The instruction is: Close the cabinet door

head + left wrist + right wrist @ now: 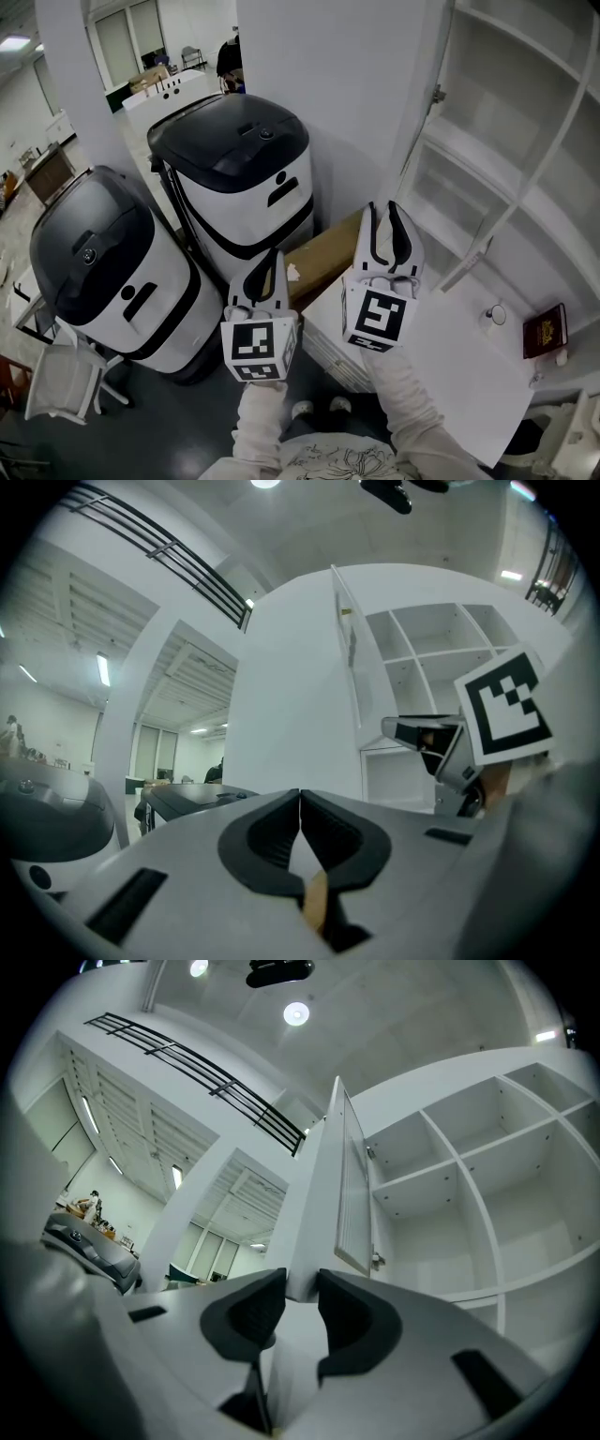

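Left tongs [300, 803]: clenched, nothing between them. Right tongs [302, 1279]: parted and tilted upward, with the cabinet door [349, 1194] showing in the gap; whether the pads touch it cannot be told. Door: swung wide, seen nearly edge-on, standing out from the open cabinet [450, 1176]. Step, as judged: the approach. Next move: seat on the door and swing it toward the shelves. Not visible: any handle or latch.
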Demonstrator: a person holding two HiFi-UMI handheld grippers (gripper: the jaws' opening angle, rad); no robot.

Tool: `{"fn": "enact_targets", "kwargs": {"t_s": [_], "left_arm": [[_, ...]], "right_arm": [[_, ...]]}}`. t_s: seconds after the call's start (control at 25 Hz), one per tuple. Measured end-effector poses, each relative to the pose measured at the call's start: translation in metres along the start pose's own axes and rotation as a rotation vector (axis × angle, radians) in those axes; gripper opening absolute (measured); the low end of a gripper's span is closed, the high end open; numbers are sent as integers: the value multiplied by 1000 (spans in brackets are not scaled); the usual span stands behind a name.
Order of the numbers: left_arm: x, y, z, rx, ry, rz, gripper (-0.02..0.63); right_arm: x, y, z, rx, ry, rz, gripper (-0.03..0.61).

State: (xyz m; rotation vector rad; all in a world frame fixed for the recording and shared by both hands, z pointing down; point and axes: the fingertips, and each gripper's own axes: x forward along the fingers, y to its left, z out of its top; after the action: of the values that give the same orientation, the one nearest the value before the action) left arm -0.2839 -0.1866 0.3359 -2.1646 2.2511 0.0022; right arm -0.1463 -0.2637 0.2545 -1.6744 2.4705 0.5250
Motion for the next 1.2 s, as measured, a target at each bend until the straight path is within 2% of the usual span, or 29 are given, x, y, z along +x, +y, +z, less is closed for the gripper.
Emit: {"fn": "enact_targets", "kwargs": {"t_s": [0.56,0.76,1.2], "left_arm": [[16,-58,6,7,-13,-110,5],[22,-79,10,11,-22,-148,4],[46,-141,15,20,-29,-232,5]], "right_arm": [[-36,-67,-8,33,0,-92,74],[-47,-104,-15,83,18,-150,63],[-54,-166,-30,118,36,-113,72]]}}
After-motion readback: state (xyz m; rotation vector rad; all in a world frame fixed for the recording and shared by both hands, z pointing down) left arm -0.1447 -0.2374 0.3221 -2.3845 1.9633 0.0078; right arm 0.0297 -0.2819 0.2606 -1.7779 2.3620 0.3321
